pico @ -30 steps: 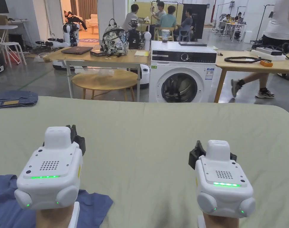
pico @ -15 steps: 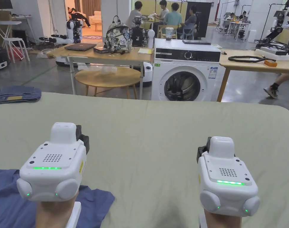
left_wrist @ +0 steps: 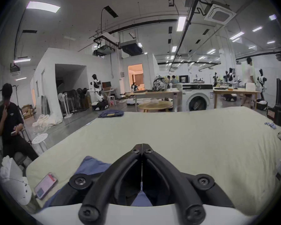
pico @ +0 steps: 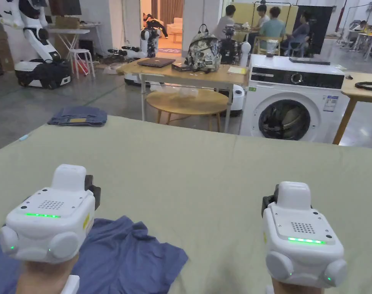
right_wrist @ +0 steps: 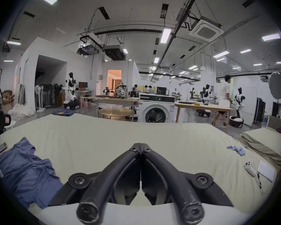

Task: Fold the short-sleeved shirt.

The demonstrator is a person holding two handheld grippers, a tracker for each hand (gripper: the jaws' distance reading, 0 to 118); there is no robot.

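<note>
The left gripper [left_wrist: 142, 145], seen in its own view, has its jaws closed tip to tip with nothing between them, held above the blue shirt [pico: 124, 252]. The right gripper [right_wrist: 141, 145] is likewise closed and empty, over bare green bedding [pico: 204, 168].

The head view presents both grippers from behind, so their jaws are hidden there. The right gripper view adds a row of small blue items [right_wrist: 235, 149] at 3 o'clock and a white controller [right_wrist: 249, 166] at 4 o'clock. The left gripper view adds a phone [left_wrist: 45, 185] at 8 o'clock, beside the shirt.

Compared with the frame 0.5 s ago, the head camera has turned left: the washing machine [pico: 292, 103] now sits at 2 o'clock, and more of the shirt is exposed.

The shirt lies crumpled at 7 o'clock in the head view, at the near left edge of the bedding. Its long axis and heading cannot be determined.
</note>
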